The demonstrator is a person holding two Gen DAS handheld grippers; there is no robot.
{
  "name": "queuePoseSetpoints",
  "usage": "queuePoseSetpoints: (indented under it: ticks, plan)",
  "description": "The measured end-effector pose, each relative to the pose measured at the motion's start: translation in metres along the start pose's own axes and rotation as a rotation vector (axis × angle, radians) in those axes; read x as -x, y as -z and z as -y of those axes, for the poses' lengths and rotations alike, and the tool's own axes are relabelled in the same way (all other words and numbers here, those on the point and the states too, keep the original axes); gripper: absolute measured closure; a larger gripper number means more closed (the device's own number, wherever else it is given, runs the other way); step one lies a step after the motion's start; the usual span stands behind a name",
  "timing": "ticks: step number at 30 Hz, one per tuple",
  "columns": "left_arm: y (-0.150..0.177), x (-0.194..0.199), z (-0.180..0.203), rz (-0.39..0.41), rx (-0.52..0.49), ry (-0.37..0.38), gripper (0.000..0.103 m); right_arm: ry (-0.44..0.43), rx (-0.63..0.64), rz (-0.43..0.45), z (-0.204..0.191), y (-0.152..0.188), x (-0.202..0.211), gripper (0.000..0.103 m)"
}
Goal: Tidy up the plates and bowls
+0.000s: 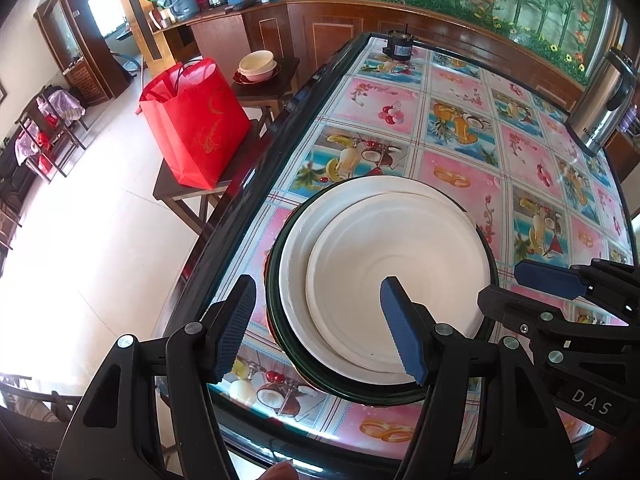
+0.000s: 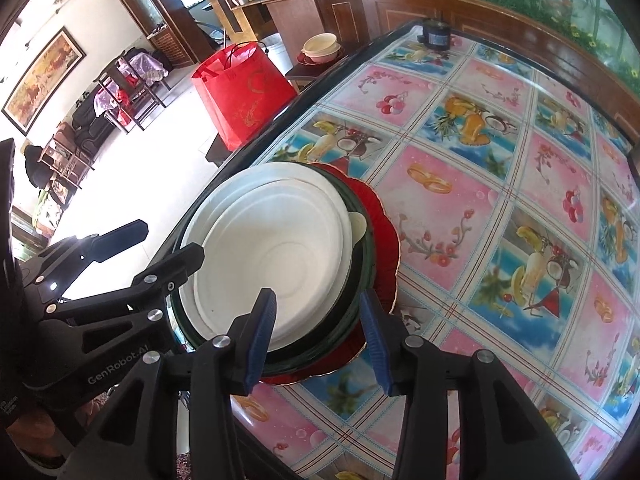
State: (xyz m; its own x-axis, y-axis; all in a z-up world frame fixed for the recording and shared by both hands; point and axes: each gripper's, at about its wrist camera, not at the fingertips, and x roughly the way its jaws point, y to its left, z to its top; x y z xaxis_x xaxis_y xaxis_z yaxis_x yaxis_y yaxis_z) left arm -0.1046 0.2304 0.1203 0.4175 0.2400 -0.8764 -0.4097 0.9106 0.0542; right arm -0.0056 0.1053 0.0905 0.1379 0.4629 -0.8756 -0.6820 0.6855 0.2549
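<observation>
A stack of dishes sits near the table's left edge: white plates (image 1: pixel 384 272) (image 2: pixel 272 256) nested in a dark green dish (image 1: pixel 280 344) (image 2: pixel 356 280), on a red scalloped plate (image 2: pixel 380 240). My left gripper (image 1: pixel 316 328) is open, its fingers straddling the stack's near left rim. My right gripper (image 2: pixel 318 336) is open, its fingers straddling the stack's near right rim. Each gripper shows in the other's view: the right one at the right (image 1: pixel 560 280), the left one at the left (image 2: pixel 152 248).
The table (image 1: pixel 460 152) has a fruit-pattern cloth under glass. A steel thermos (image 1: pixel 600 108) stands at its right edge, a small black motor (image 1: pixel 398 46) at the far end. Left of the table, stools hold a red bag (image 1: pixel 196 124) and stacked bowls (image 1: pixel 258 66).
</observation>
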Motion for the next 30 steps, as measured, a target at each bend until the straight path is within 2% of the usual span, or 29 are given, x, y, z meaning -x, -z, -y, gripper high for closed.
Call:
queuePoseSetpoints:
  ticks: [16,30]
  plan:
    - [-0.0034,-0.0034,-0.0041,-0.029,0.012,-0.018,0.037,-0.011,-0.002,-0.006,0.0052,-0.0022,0.0019,0.059]
    - [-0.0047,-0.0033,-0.0031,-0.021,-0.005,-0.011,0.037,-0.016,-0.001,-0.010,0.0039,-0.0022,0.0013,0.058]
